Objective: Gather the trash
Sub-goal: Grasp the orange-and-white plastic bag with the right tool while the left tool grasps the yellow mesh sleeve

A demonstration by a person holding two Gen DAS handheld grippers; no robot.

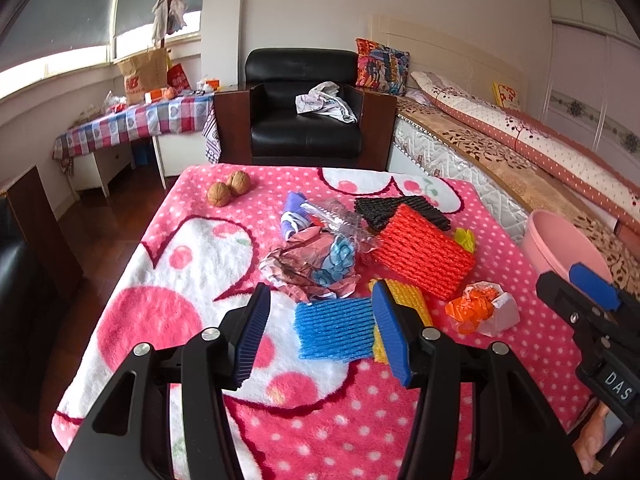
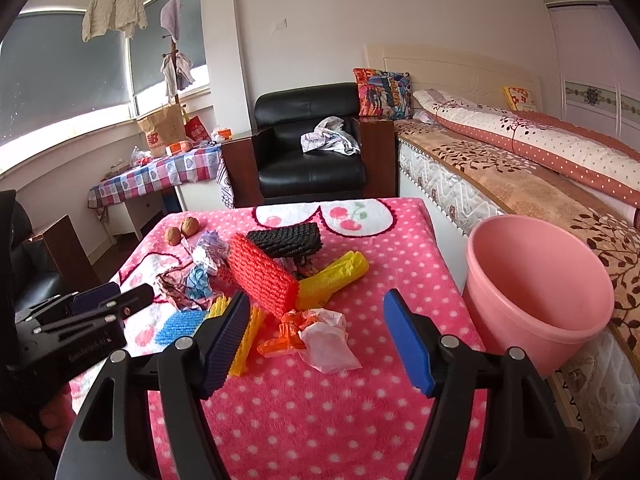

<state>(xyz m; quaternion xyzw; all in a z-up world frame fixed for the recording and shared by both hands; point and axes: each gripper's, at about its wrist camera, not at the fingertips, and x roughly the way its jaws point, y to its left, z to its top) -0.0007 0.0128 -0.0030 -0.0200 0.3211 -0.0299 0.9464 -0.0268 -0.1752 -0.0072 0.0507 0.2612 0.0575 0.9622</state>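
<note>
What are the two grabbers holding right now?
Nothing. The left gripper is open above the blue foam net, not pinching it. The right gripper is open too, over the crumpled white wrapper.

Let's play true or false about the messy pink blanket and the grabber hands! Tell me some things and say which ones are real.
1. The pink bucket has nothing visible inside. True.
2. The left gripper is squeezing the blue foam net. False: its jaws stand open, and the net lies on the blanket between them.
3. Two walnuts sit at the far end of the blanket. True.
4. The red foam net is already in the bucket. False: it is on the blanket, in front of the black foam net.
5. The right gripper holds the crumpled white wrapper. False: it is open and holds nothing.
</note>
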